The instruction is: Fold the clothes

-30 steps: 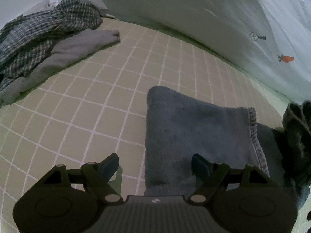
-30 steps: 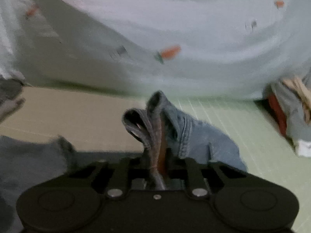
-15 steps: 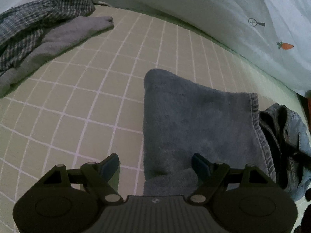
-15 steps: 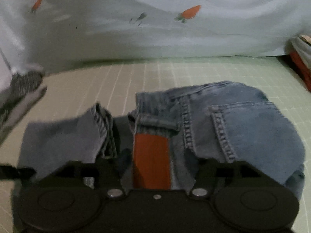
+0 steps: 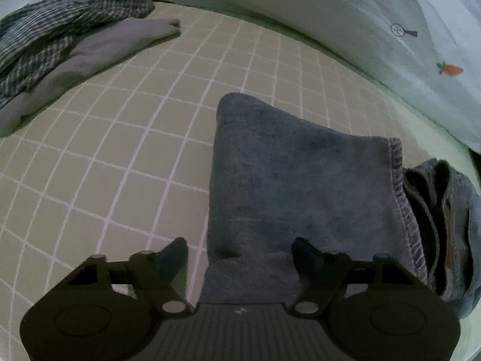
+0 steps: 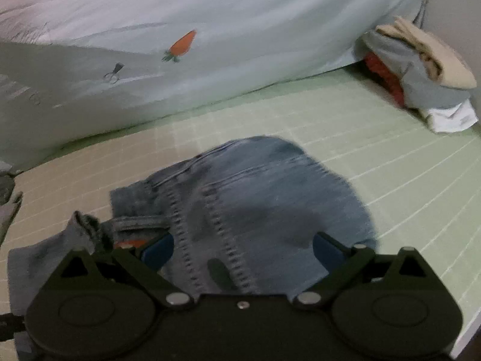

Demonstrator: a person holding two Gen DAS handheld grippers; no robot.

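Observation:
Blue denim jeans [image 6: 255, 198] lie folded on the green grid sheet [image 6: 375, 126], waistband end bunched up. In the left wrist view the folded leg panel [image 5: 300, 186] fills the middle, its hemmed edge on the right, with the bunched waistband [image 5: 445, 210] beyond it. My left gripper [image 5: 240, 255] hovers open over the near left corner of that panel, nothing between its fingers. My right gripper [image 6: 243, 249] is open just above the jeans' seat seams, holding nothing. An orange label [image 6: 129, 243] shows beside its left finger.
A checked shirt [image 5: 69, 30] and a grey garment [image 5: 99, 57] lie heaped at the far left. A pale duvet [image 6: 210, 45] with carrot prints runs along the back. A stack of folded clothes [image 6: 421, 78] sits at the far right, near the wall.
My right gripper, shut on the bunched waistband a second ago, lowered the jeans onto the sheet and has opened, letting go. The left gripper stayed open and shifted only slightly.

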